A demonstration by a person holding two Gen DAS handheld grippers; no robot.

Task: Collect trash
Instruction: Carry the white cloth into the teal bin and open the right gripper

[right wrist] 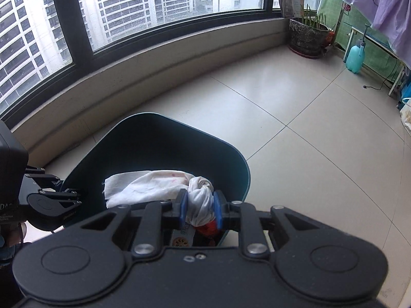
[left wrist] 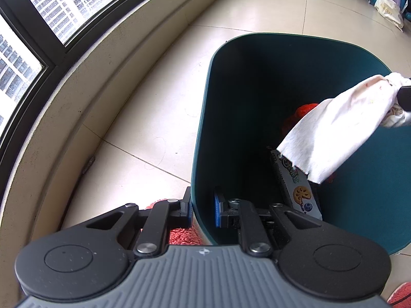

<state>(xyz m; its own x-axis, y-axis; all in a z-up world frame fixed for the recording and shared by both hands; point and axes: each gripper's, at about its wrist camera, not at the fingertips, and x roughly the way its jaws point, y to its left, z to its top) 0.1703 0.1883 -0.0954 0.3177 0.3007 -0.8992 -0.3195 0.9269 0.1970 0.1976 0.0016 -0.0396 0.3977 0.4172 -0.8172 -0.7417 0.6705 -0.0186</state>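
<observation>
The dark teal plastic trash bin [left wrist: 257, 82] with rounded corners stands on the pale glossy floor tiles [right wrist: 295, 107], and the left gripper [left wrist: 203, 211] is clamped on its near rim — one blue pad outside the wall, the other inside, the thin wall between them. From the right wrist camera the bin [right wrist: 159, 138] lies just ahead of and below the right gripper [right wrist: 199, 205], its open mouth directly under the fingertips, while the left gripper [right wrist: 69, 196] shows at the bin's left edge.

The curved beige window ledge [left wrist: 84, 82] runs to the left of the left gripper, with the black-framed window [right wrist: 154, 0] above it, well beyond both grippers.

The crumpled white paper towel [right wrist: 154, 184] with faint reddish stains is pinched in the right gripper: its twisted, bunched end sits between the blue pads, which press in on it, and the loose flat part trails off to the left of the fingers over the bin's mouth. In the left wrist view the same towel [left wrist: 339, 125] hangs over the bin's opening, ahead and to the right of the left gripper, held at the frame's right edge.

Inside the bin, below the towel, lies a flat printed cardboard packet [left wrist: 295, 187] with a round orange picture, close ahead of the left gripper's inner finger — and behind it something crumpled and red [left wrist: 303, 113], too hidden to make out.
</observation>
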